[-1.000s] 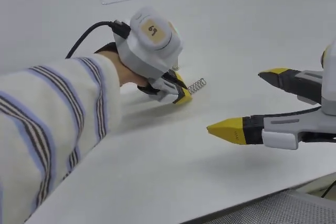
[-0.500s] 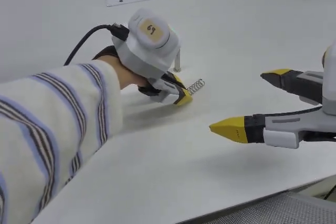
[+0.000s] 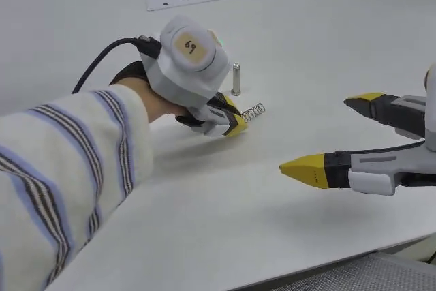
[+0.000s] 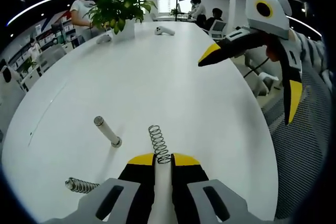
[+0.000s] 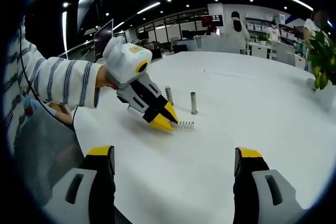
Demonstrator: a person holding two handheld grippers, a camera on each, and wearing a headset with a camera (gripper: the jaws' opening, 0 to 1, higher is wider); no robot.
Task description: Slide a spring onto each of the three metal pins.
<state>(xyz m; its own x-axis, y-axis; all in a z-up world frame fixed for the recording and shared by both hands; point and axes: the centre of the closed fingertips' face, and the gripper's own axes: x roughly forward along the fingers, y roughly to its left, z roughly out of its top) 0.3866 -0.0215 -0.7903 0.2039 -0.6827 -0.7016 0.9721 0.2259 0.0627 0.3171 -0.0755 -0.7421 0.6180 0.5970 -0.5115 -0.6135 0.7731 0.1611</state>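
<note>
Pinching one end of the spring [image 4: 158,143] in closed jaws, the left hand-held gripper [image 4: 164,157] has the bare pin [image 4: 107,131] just ahead-left. The right hand-held gripper [image 5: 173,156] gapes wide (idle). The spring's unsupported free end may sag, catching the pin's tip.

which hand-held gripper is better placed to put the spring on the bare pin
Left. The left hand-held gripper is shut on one end of the spring, with the bare pin standing close beside it. The right hand-held gripper is open, holds nothing and sits farther from the pin.
</note>
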